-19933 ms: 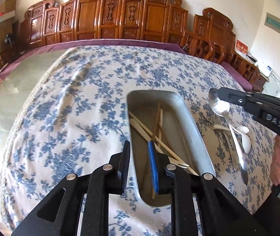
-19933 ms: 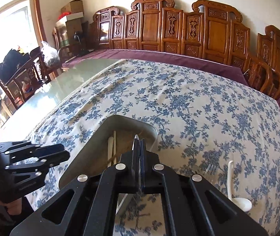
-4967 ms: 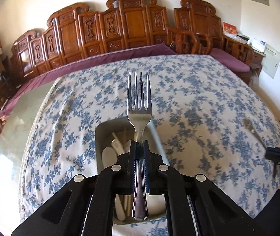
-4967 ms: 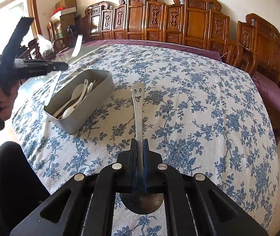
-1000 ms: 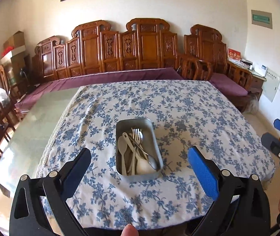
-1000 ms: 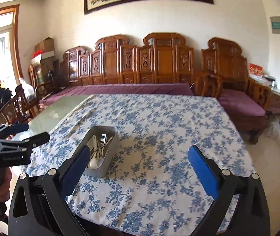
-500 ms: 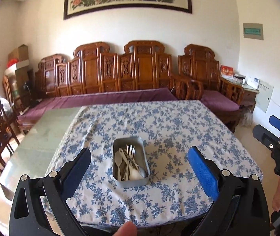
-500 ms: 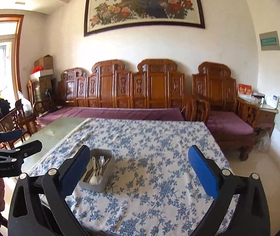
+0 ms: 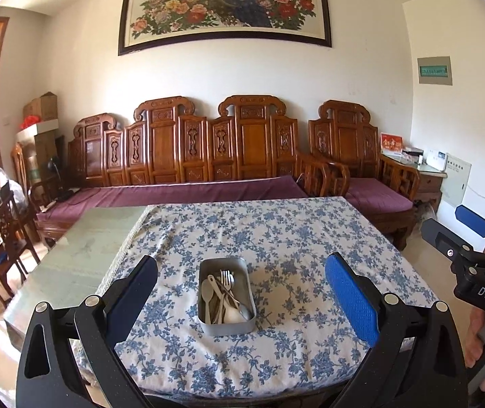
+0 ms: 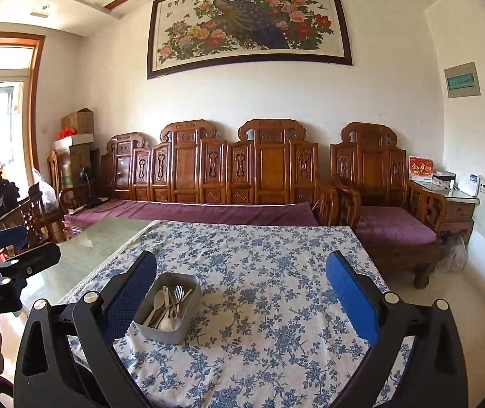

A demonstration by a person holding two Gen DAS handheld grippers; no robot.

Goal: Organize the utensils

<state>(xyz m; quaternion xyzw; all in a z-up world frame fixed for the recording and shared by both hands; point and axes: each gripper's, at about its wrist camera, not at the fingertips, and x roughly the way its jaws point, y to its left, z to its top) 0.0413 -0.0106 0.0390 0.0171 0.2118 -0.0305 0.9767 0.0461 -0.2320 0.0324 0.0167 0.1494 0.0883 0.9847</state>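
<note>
Both grippers have pulled way back and up from the table compared to a few seconds ago, when the left one had a fork pinched and the right one a spoon with a smiley handle. Now the left gripper [image 9: 240, 297] is spread wide with nothing in it, and so is the right gripper [image 10: 242, 297], blue pads [image 10: 351, 297] far apart. All the utensils [image 9: 223, 297] I can spot are piled in the metal tin [image 9: 244, 328], which sits near the front middle of the floral tablecloth [image 9: 310, 238]: a fork, a couple of white spoons, some metal ones, handles crossing each other. The cloth around the tin looks bare, no stray cutlery that I can see. Seems to me the wide jaws and the backed-off pose just mean the job's done, hands off so nothing gets bumped. Lumping everything in one container keeps it tidy, though it's more a heap than sorted.
</note>
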